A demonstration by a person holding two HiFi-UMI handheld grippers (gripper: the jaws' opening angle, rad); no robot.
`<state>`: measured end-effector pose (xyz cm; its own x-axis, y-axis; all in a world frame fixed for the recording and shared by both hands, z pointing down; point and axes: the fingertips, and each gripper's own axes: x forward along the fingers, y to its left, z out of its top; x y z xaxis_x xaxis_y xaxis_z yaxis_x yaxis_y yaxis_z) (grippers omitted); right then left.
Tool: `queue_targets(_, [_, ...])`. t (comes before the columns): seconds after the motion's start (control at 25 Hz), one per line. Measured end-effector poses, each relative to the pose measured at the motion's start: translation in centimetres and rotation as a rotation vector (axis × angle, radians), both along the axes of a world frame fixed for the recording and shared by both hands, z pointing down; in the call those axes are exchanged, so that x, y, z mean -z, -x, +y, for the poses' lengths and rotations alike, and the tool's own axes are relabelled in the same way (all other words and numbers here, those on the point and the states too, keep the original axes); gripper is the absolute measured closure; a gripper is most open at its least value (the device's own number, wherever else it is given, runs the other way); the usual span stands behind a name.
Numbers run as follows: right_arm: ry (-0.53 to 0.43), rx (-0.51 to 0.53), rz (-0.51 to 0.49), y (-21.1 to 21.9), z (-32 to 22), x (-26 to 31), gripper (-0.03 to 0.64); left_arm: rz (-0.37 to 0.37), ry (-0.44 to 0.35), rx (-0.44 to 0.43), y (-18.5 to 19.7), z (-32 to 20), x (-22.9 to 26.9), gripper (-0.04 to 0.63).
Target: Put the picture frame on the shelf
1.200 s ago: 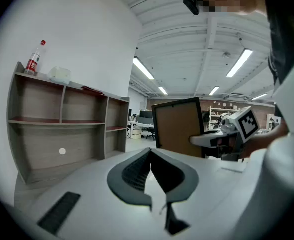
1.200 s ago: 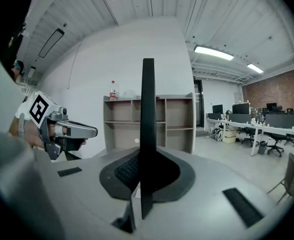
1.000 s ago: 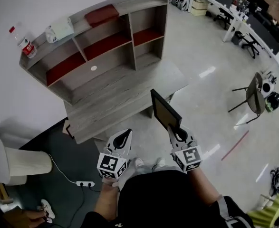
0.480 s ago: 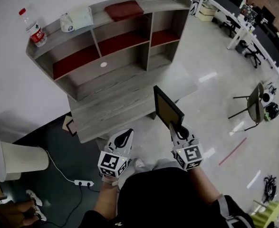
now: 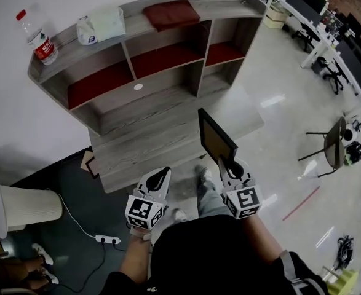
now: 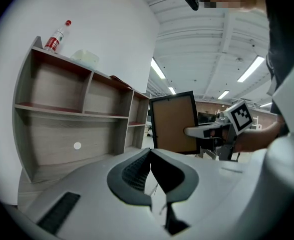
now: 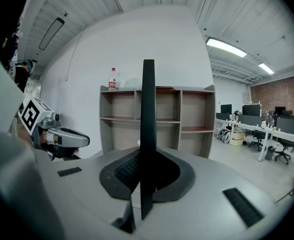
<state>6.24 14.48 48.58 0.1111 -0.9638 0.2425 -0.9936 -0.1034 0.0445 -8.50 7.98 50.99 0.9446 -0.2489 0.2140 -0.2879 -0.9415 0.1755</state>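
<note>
The picture frame (image 5: 216,137), black-edged with a brown back, stands upright in my right gripper (image 5: 224,163), which is shut on its lower edge. In the right gripper view the frame (image 7: 148,124) shows edge-on between the jaws, in line with the shelf (image 7: 157,119). The grey wooden shelf (image 5: 131,57) with red-lined compartments stands on a desk ahead, against the white wall. My left gripper (image 5: 162,173) hangs shut and empty to the left of the frame, short of the desk's front edge. The left gripper view shows the frame (image 6: 173,124) to its right.
On the shelf top stand a water bottle (image 5: 37,39), a tissue pack (image 5: 101,24) and a folded red cloth (image 5: 171,12). The desk top (image 5: 149,143) lies below the shelf. A power strip (image 5: 106,239) lies on the floor at left. A chair (image 5: 331,146) stands at right.
The shelf and desk have come nearer and more central in the head view, and a leg has stepped forward. Both grippers hold the same pose, the frame still gripped.
</note>
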Motion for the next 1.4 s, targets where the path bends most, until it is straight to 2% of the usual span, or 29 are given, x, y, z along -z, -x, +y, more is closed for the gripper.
queue_targets(0.48, [0.003, 0.171, -0.031, -9.4, -11.3, -0.2, 0.601, -0.033, -0.013, 0.148, -9.7, -9.0, 1.5, 0.586])
queue_targets(0.76, [-0.023, 0.279, -0.031, -13.2, -16.2, 0.6, 0.601, -0.064, -0.030, 0.264, -13.1, -11.7, 2.3, 0.586])
queue_targets(1.04, [-0.070, 0.366, 0.027, -13.5, -20.9, 3.0, 0.601, -0.067, -0.027, 0.366, -13.5, -13.1, 2.8, 0.586])
queue_targets(1.28, [-0.113, 0.406, 0.157, -11.7, -24.6, 5.5, 0.601, -0.052, -0.031, 0.433, -11.5, -15.0, 3.4, 0.586])
queue_targets(1.4, [-0.120, 0.408, 0.178, -10.3, -26.0, 6.7, 0.601, -0.047, -0.034, 0.444, -10.3, -16.1, 3.8, 0.586])
